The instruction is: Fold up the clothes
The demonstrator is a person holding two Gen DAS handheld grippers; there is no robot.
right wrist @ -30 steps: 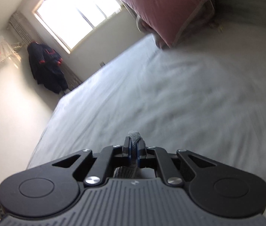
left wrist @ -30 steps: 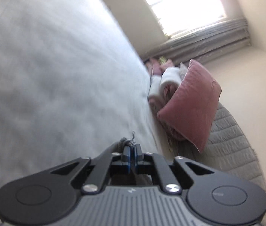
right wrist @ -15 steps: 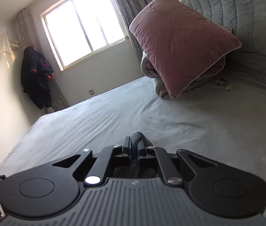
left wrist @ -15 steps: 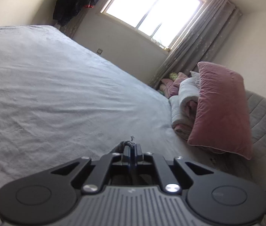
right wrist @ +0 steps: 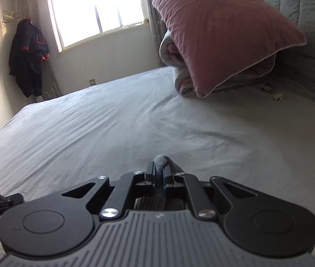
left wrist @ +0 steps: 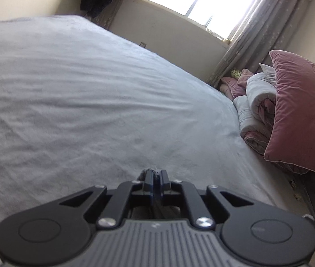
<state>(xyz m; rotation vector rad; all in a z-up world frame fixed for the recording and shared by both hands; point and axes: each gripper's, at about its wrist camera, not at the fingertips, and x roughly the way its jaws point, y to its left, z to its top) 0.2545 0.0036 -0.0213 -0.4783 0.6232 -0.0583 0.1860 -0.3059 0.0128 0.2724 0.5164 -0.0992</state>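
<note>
The left gripper [left wrist: 156, 173], a black two-finger tool with grey ribbed housing, has its jaws starting to part while still nearly together, a thin edge of grey knitted cloth [left wrist: 146, 171] pinched between the pads and poking out at about 11 o'clock from the tips. The right gripper [right wrist: 159, 170], its twin, is likewise just beginning to open from a near-closed pinch, with a thicker rolled hem of the same grey knitted garment [right wrist: 160, 162] caught between its pads; more of the fabric hangs below, glimpsed through the frame. Both tools hover above a wide bed covered in a wrinkled pale grey sheet [right wrist: 104, 124]. In the right wrist view, a dusty-pink velvet pillow [right wrist: 222, 33] leans on rolled bedding at 1 o'clock, against a grey quilted headboard [right wrist: 299, 4]; a bright window [right wrist: 95, 6] sits at 11 o'clock and a dark navy jacket [right wrist: 28, 55] hangs at 10 o'clock. In the left wrist view the pillow lies at 3 o'clock.
</note>
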